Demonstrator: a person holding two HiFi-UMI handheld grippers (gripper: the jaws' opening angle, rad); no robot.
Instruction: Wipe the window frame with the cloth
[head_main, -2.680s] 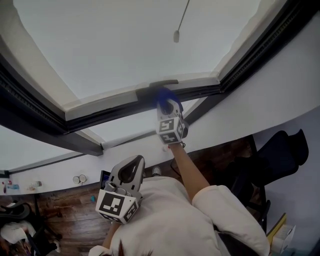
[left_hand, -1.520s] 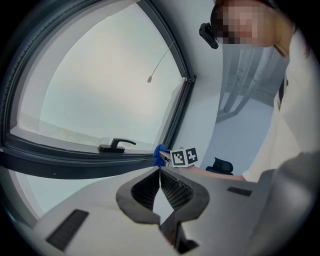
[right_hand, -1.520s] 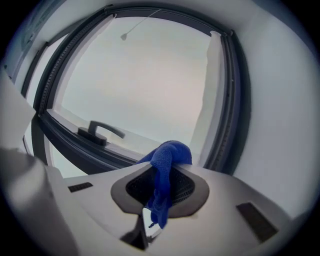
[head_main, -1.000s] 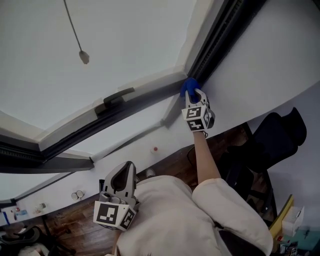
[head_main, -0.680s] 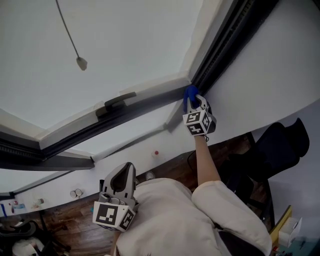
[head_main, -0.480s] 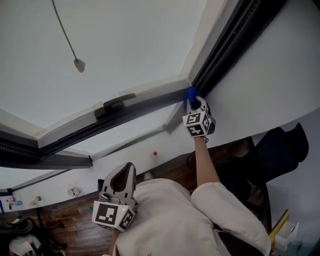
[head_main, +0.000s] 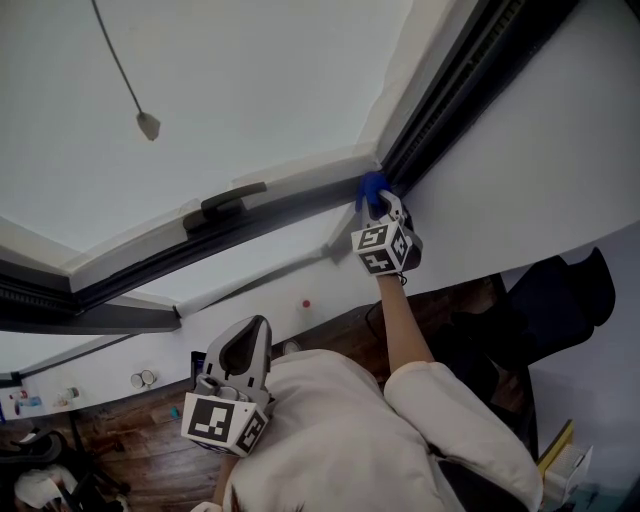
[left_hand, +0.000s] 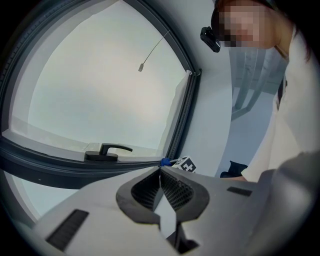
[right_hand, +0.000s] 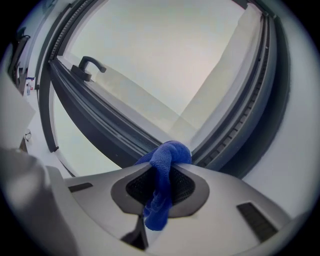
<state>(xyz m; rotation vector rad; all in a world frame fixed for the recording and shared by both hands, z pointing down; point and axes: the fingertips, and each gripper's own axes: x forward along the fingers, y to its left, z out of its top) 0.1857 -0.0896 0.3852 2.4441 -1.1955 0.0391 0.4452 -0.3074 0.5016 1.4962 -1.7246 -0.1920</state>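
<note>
The right gripper (head_main: 379, 207) is clamped tight on the blue cloth (right_hand: 167, 159), with a wad bunched above the jaws and a tail hanging down between them. The cloth is pressed into the corner of the dark window frame (head_main: 270, 216), at about 1 o'clock from the middle of the head view (right where the bottom rail meets the side rail). The window handle (head_main: 224, 199) sits on the rail out at the cloth's 9 o'clock. The left gripper (head_main: 256, 330) hangs low at 7 o'clock by the person's chest, jaws closed together on nothing.
</note>
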